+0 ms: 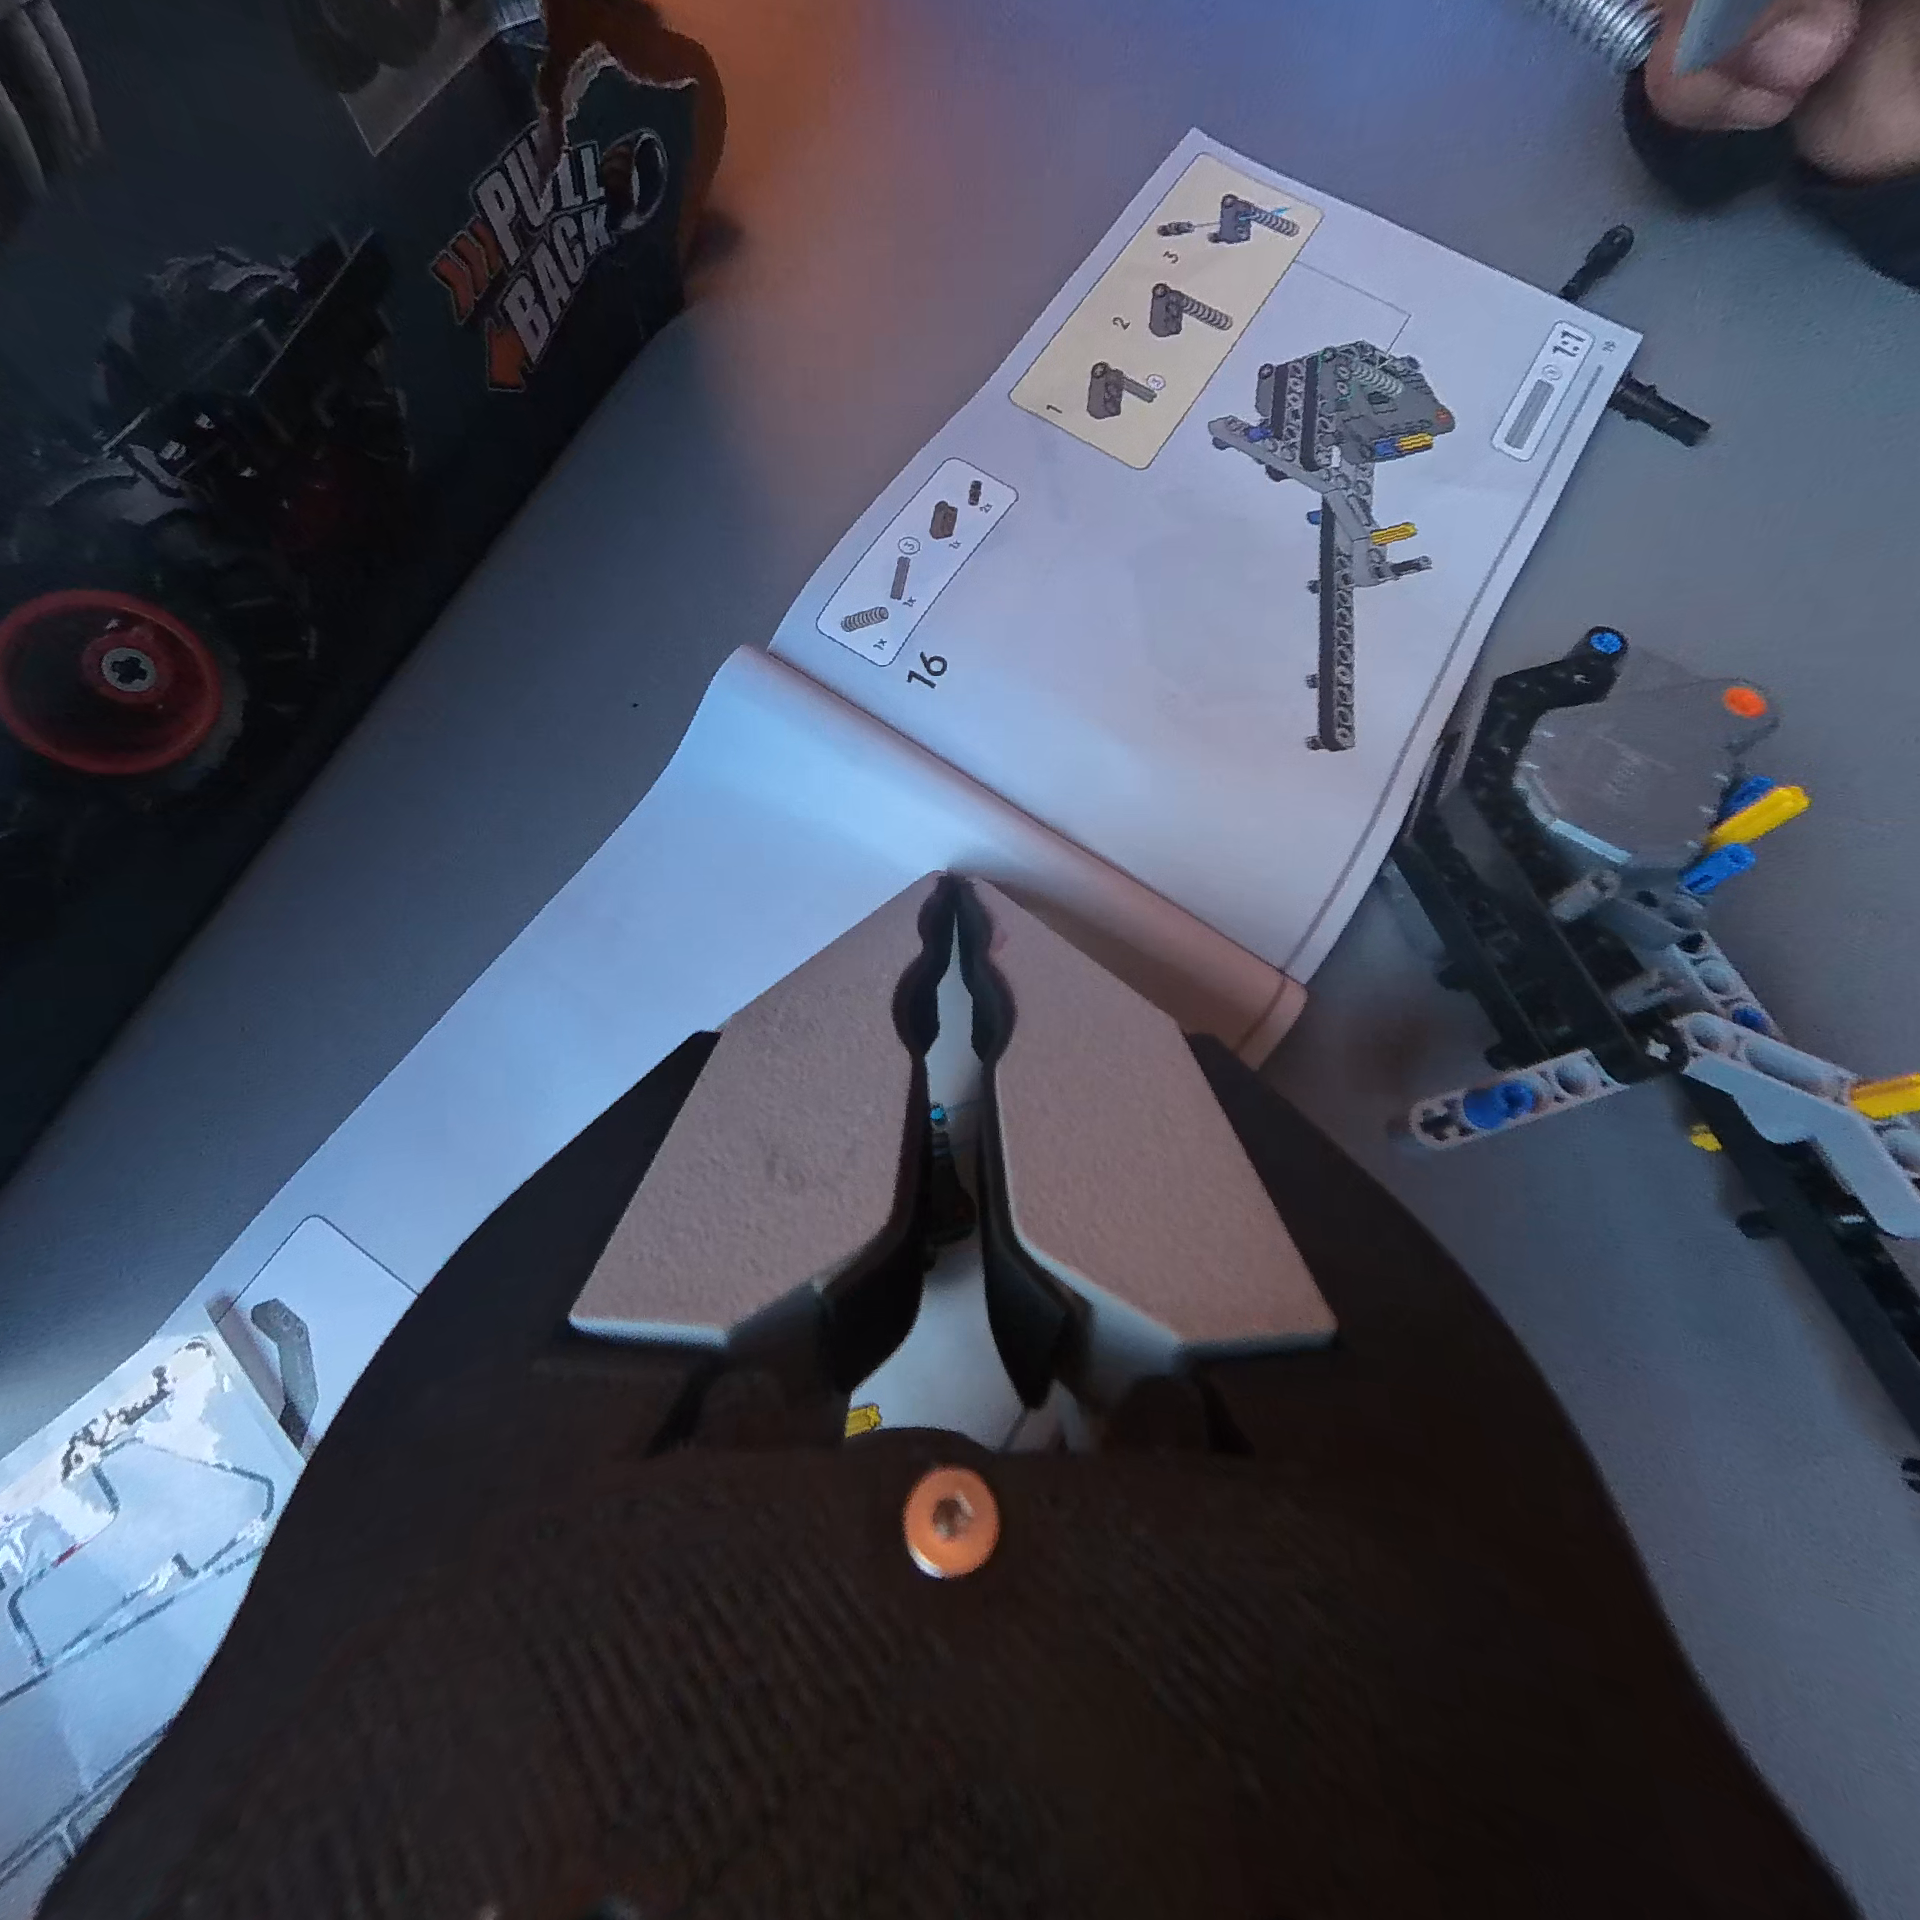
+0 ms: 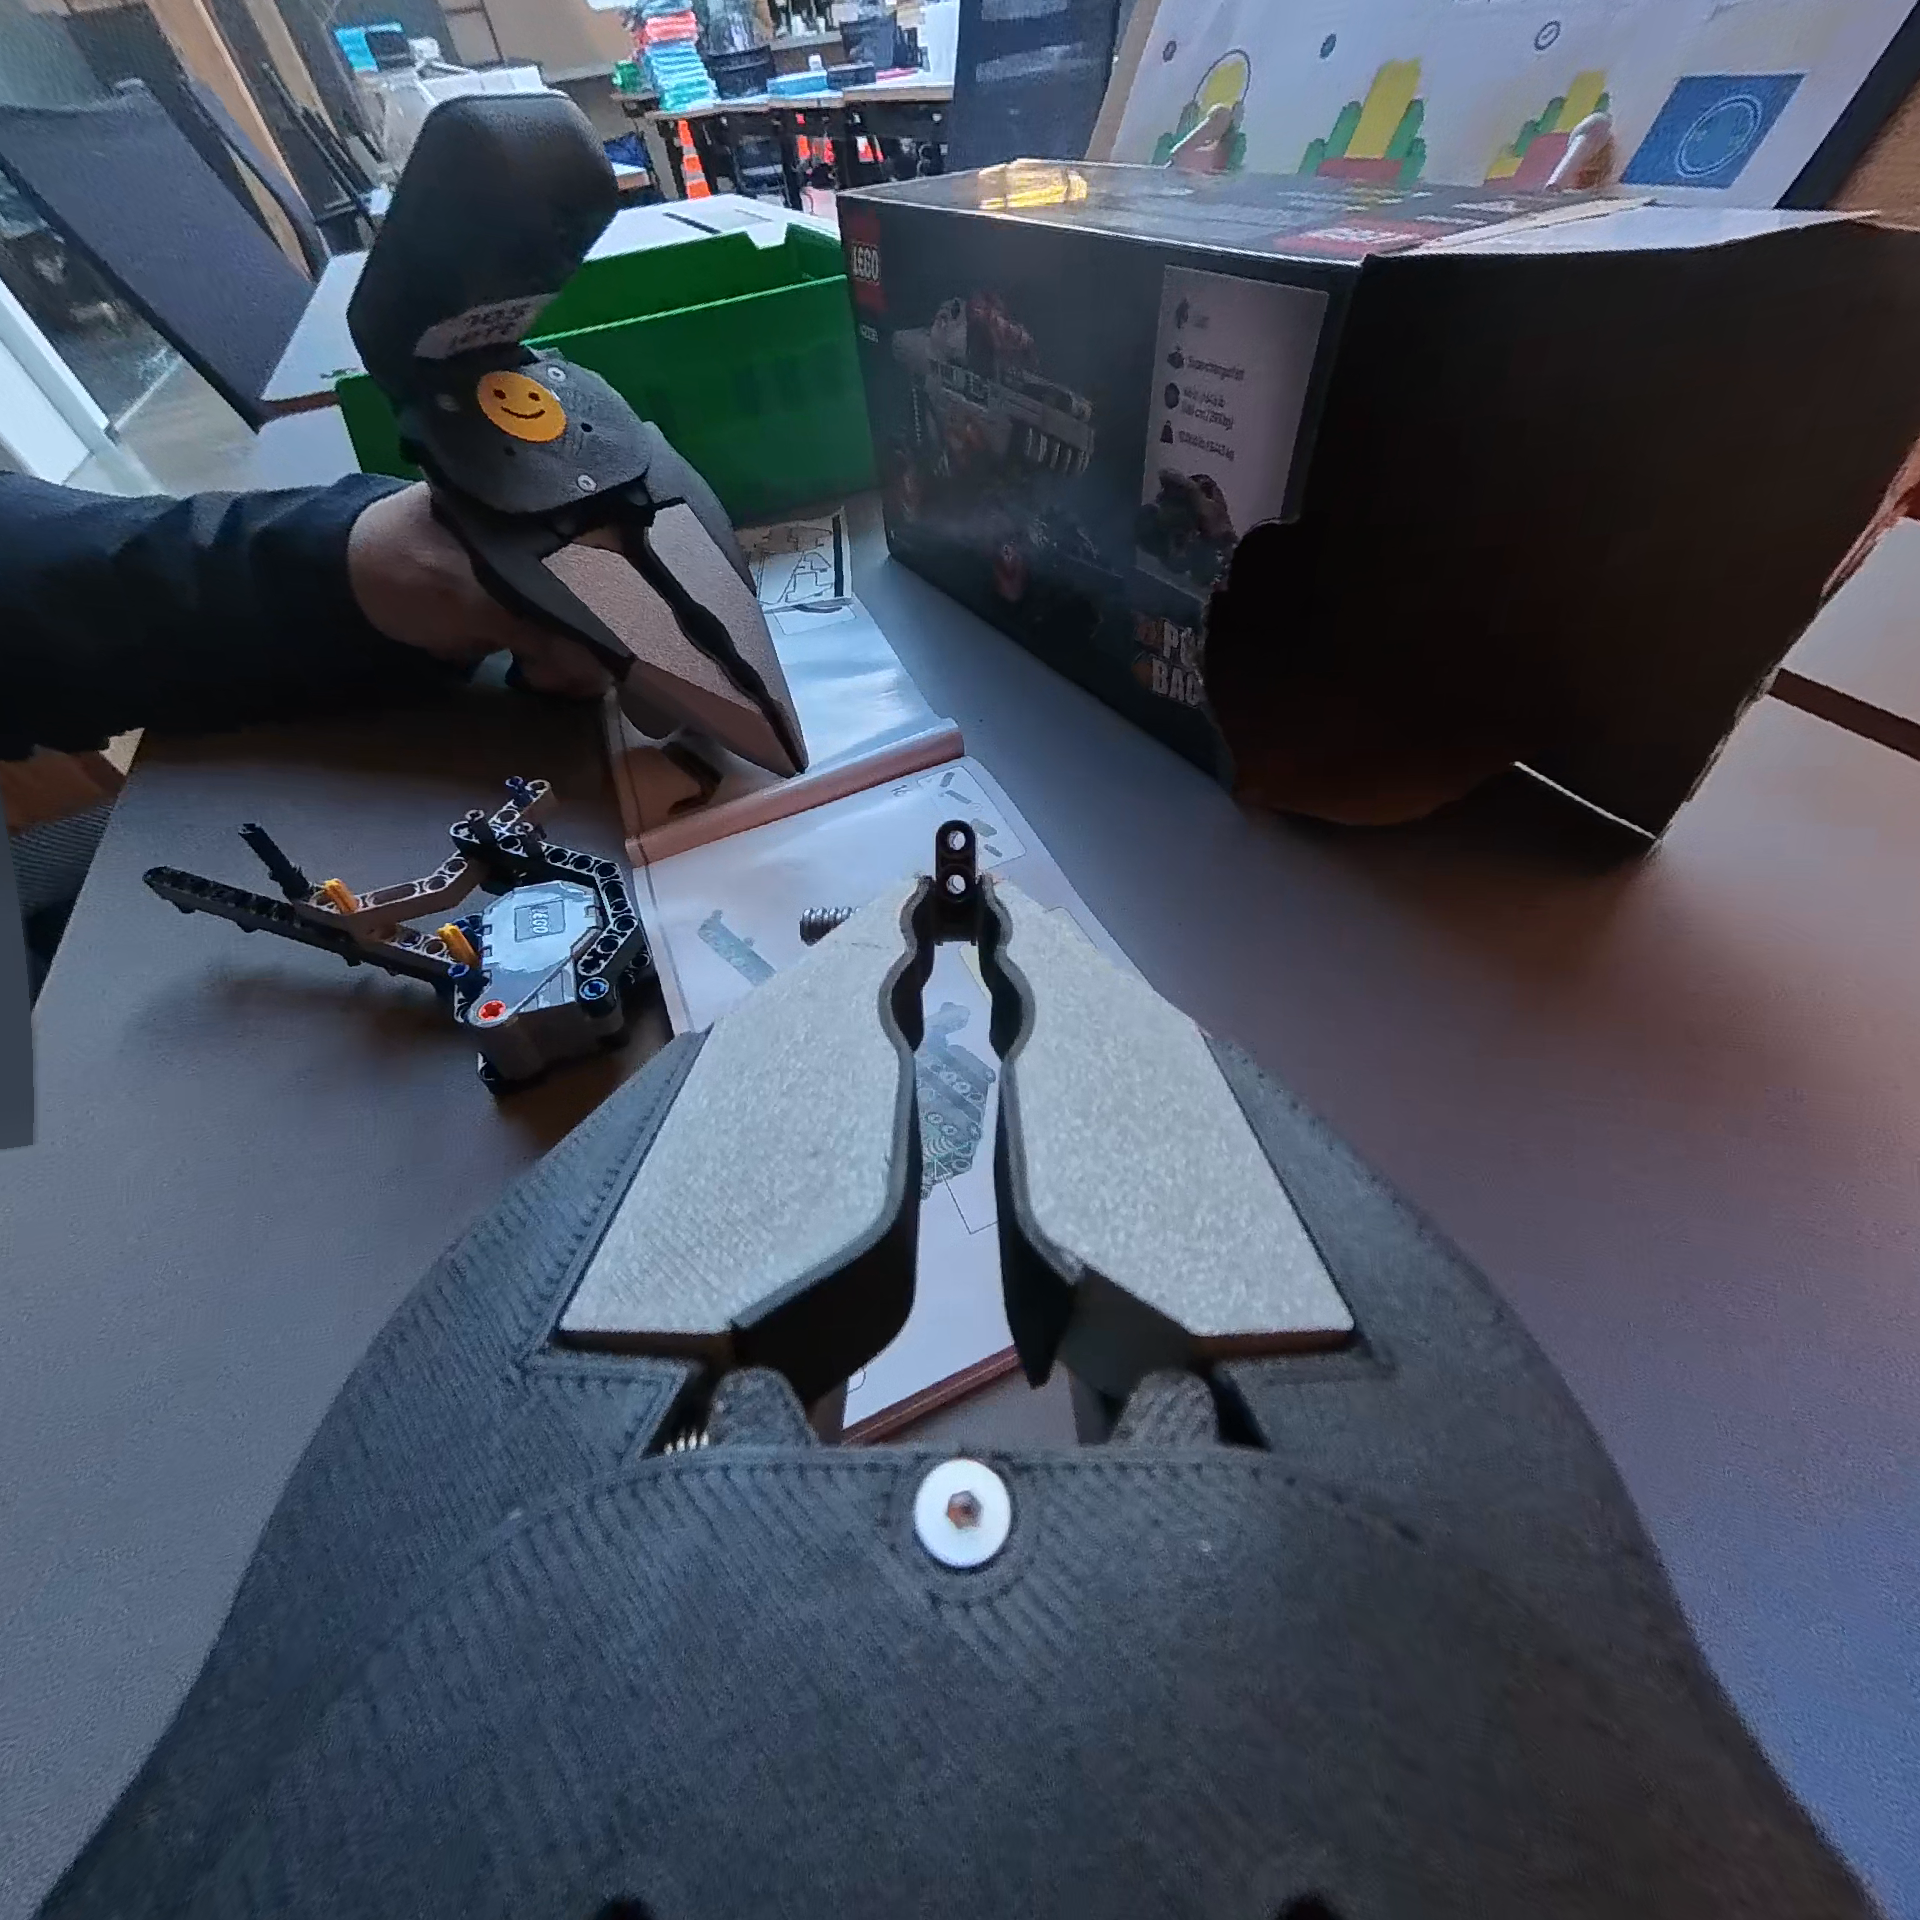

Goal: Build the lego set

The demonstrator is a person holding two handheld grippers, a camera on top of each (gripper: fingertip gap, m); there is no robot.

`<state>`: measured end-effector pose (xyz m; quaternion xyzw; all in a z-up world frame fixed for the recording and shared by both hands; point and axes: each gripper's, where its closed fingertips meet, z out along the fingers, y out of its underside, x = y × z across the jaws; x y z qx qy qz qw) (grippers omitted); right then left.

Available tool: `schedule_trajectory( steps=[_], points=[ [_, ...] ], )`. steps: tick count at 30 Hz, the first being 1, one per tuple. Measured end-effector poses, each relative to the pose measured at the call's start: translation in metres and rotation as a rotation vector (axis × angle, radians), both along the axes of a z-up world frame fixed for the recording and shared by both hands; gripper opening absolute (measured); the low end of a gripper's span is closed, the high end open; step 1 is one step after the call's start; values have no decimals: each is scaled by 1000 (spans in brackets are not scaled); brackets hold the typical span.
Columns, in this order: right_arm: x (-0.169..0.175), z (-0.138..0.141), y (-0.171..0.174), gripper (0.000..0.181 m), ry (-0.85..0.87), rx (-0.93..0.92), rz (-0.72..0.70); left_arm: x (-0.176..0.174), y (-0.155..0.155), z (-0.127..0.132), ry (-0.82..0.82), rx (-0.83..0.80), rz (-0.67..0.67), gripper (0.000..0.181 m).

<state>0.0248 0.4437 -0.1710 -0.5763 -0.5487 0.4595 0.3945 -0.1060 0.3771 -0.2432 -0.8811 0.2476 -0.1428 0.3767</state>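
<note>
Right gripper [image 2: 954, 888] fingers clamped on a small black connector [image 2: 955, 860], held above the open instruction booklet [image 1: 1143, 644], probably for checking against the pictured step

Left gripper [image 1: 951, 891] fingers together on nothing, tips pinning the booklet fold flat

Part-built model [image 2: 520, 935] waiting on the table [image 2: 1455, 1039], left of the booklet

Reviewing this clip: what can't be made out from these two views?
- Left wrist view: left gripper hides the booklet page beneath its fingers.
- Right wrist view: right gripper covers the black connector's lower end.
- Left wrist view: the chassis runs off the right edge.
</note>
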Motion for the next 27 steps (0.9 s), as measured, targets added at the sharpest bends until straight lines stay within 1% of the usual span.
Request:
schedule_trajectory(
  steps=[27],
  points=[
    [1,0,-1,5,-7,7,4,1,-1,-1,-4,-9,1,0]
  ],
)
